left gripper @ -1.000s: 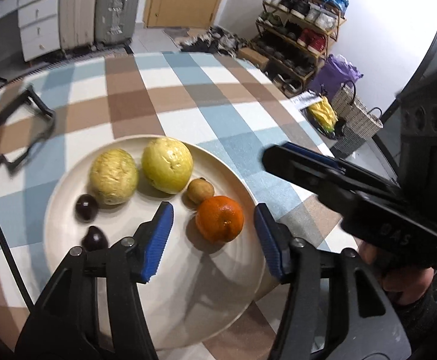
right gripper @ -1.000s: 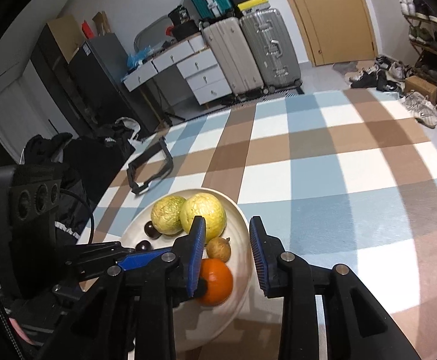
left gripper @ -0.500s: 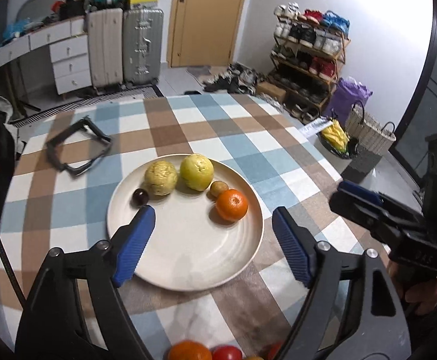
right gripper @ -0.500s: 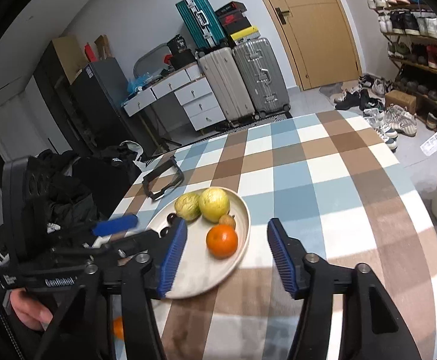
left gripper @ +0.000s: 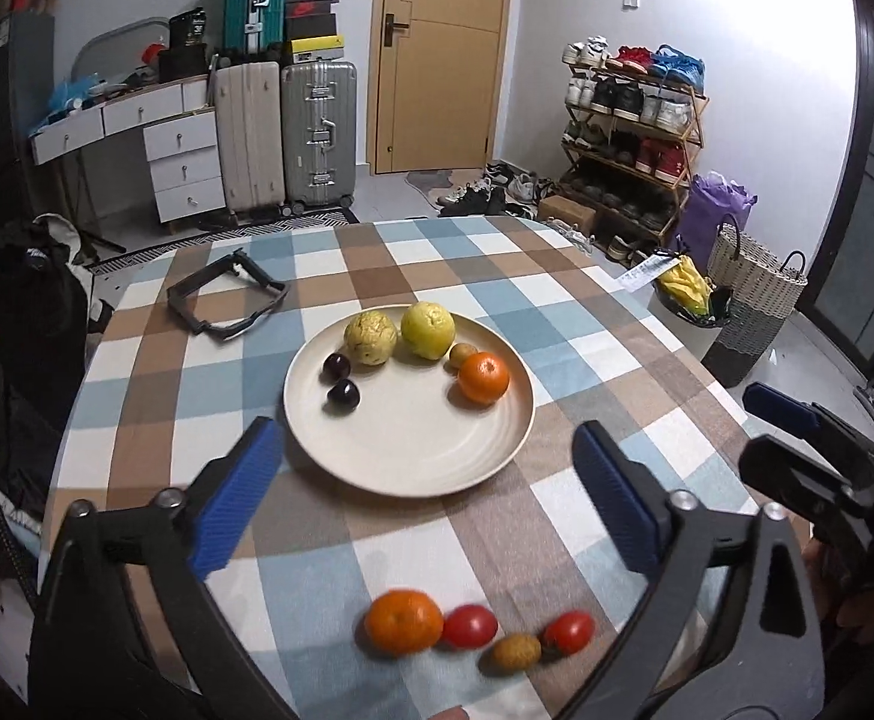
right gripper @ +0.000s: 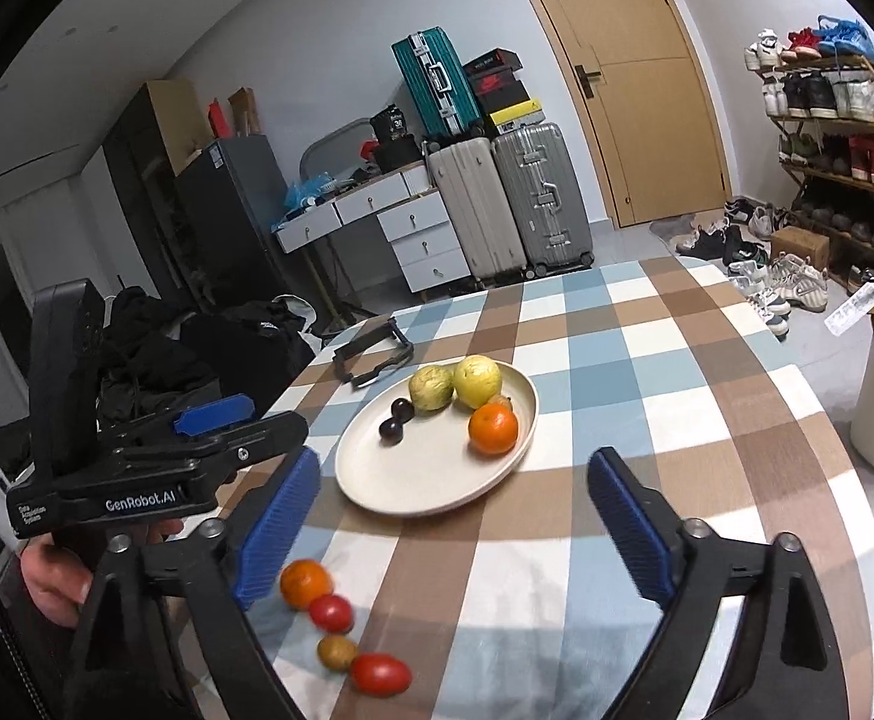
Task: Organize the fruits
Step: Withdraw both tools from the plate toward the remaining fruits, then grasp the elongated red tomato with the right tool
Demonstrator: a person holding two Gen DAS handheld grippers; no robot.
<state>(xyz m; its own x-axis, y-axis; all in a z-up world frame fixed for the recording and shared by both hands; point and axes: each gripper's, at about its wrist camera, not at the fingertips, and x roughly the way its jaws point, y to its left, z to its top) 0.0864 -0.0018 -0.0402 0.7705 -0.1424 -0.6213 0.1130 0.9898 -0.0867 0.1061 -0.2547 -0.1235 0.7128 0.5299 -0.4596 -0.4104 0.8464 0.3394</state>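
With both the left gripper [left gripper: 428,495] and right gripper [right gripper: 451,525] just spread wide and empty, we should lower one squarely over the loose orange [left gripper: 404,622] by the table's near edge, closing gently before carrying it to the plate [left gripper: 413,462].

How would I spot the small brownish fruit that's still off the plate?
Find the checked tablecloth and the cream plate on it. Nearer the camera, four loose fruits lie in a row on the cloth. The brownish fruit sits between two red tomatoes, smaller and duller than they are or the orange at the row's end.
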